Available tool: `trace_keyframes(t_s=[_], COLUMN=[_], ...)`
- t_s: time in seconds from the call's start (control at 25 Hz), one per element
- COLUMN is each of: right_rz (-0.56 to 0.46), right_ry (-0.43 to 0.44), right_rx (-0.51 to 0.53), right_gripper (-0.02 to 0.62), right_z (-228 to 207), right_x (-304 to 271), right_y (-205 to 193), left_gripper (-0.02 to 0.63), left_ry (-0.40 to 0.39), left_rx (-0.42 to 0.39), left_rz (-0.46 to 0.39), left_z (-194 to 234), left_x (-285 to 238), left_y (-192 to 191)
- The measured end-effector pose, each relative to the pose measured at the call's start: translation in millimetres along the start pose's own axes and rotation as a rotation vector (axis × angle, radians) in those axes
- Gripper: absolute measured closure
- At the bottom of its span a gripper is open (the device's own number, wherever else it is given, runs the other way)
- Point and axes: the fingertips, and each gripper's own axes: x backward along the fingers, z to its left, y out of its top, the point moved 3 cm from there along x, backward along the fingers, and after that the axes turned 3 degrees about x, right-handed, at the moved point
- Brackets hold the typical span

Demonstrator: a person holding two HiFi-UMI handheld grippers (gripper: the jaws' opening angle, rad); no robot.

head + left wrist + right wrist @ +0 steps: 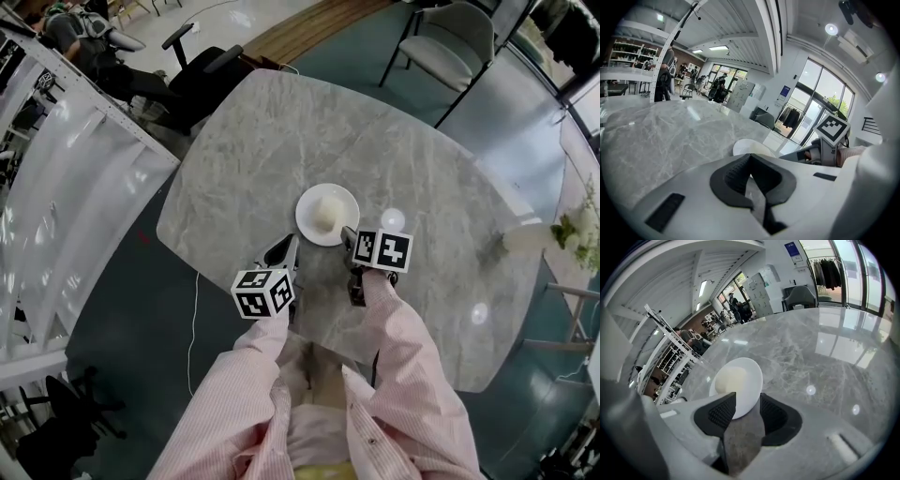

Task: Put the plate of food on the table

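Plate [305,214] of food sits flat on the grey marble bench [272,131], near the edge closest to me, with 1 pale block of food [325,212] in its middle.

My right gripper [348,236] is at the plate's near right rim. In the right gripper view its jaws stand spread, and the white rim reaches into the gap between the 2 black pads [723,412]. Bare bench shows through the rest of that gap, so the jaws are not pinching the plate.

My left gripper [284,247] is just beside the plate's near left side, low over the bench. In the left gripper view its jaws are a little apart, with only bench showing between them. The plate lies just beyond their tips there, and the right gripper's marker cube [832,129] shows to the right of it.

My sleeves [403,366] are pink and finely striped. 1 grey chair [450,42] stands beyond the far side of the bench, 1 black office chair [202,70] is off its far left corner, and a plant [574,232] is at its right edge.
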Motion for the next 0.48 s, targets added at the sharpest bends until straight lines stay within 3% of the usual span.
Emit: trace_keyframes(t_s=[0.12, 0.32, 0.48], right_rz=[-0.016, -0.094, -0.166], right_ry=[0.013, 0.072, 0.148], right_rx=[0.061, 0.142, 0.178], right_gripper=[0.458, 0.58, 0.589], right_z=[3.5, 18.1, 34.7], right_x=[10.3, 34.2, 58.6], right_y=[0.5, 5.4, 14.6], left_gripper=[0.614, 0.615, 0.615], left_ry=[-0.014, -0.061, -0.082], left_rx=[-0.016, -0.085, -0.127], left_rz=[-0.012, -0.022, -0.056], left_z=[-6.4, -25.3, -38.7], left_x=[6.5, 21.7, 36.6], left_y=[4.2, 12.0, 24.1])
